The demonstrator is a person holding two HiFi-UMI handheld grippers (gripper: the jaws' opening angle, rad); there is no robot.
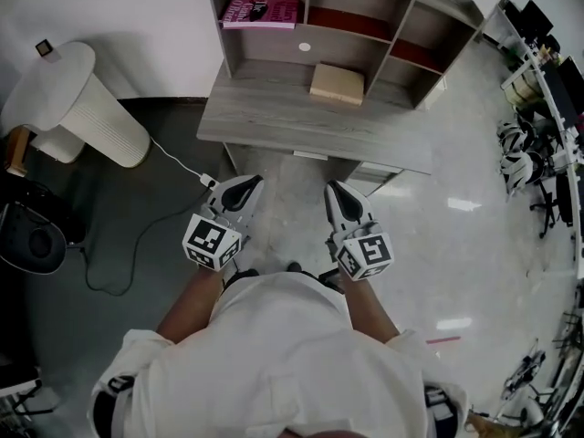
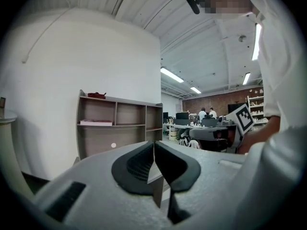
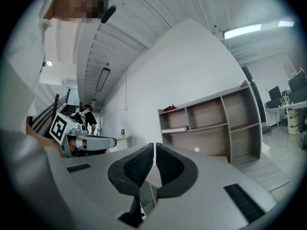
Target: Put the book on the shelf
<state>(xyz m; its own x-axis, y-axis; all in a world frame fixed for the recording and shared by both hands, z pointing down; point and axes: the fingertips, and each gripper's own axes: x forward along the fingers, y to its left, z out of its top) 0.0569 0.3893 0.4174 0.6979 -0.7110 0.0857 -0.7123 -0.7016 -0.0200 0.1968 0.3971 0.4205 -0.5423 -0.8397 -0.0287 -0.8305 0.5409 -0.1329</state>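
Note:
A tan book (image 1: 337, 83) lies flat on the grey desk top (image 1: 265, 121) below the shelf unit (image 1: 365, 27). A pink book (image 1: 261, 12) lies in the upper left cubby, and shows as a pale slab (image 2: 96, 122) in the left gripper view and again as a book (image 3: 174, 129) in the right gripper view. My left gripper (image 1: 243, 190) and right gripper (image 1: 339, 196) hang side by side in front of the desk's near edge, both shut with nothing between the pads. Each is well short of the tan book.
A white ribbed cylinder (image 1: 82, 108) stands left of the desk, with a white cable (image 1: 178, 164) running to a plug on the floor. A black bin (image 1: 36, 240) sits at far left. Cluttered desks (image 1: 538, 89) line the right side. People stand far off (image 2: 207, 113).

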